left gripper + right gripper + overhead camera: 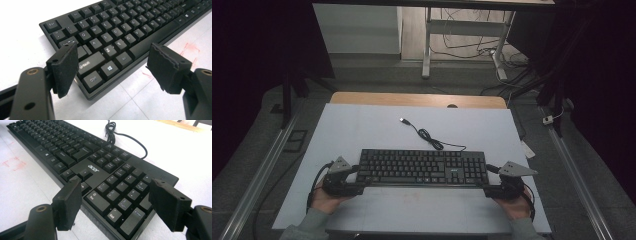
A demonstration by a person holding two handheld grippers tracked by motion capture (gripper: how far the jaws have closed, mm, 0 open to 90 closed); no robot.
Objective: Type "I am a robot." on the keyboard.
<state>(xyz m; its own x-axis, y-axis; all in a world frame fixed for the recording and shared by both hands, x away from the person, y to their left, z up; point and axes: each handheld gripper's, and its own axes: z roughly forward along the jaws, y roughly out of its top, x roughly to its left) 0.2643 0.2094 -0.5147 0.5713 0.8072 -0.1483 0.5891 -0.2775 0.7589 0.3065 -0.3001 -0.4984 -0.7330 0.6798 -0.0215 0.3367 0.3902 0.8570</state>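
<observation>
While gaping, jaws flanking keyboard [423, 167] corners

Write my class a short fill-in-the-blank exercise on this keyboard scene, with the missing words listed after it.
1. The black keyboard lies on a ____ table.
2. The brand name printed on the keyboard is ____.
3. The left gripper has its fingers ____ at the keyboard's Ctrl corner.
4. The right gripper faces the end with the ____ pad, and the cable trails away toward the table's far side.

Missing words: white; acer; open; number
</observation>
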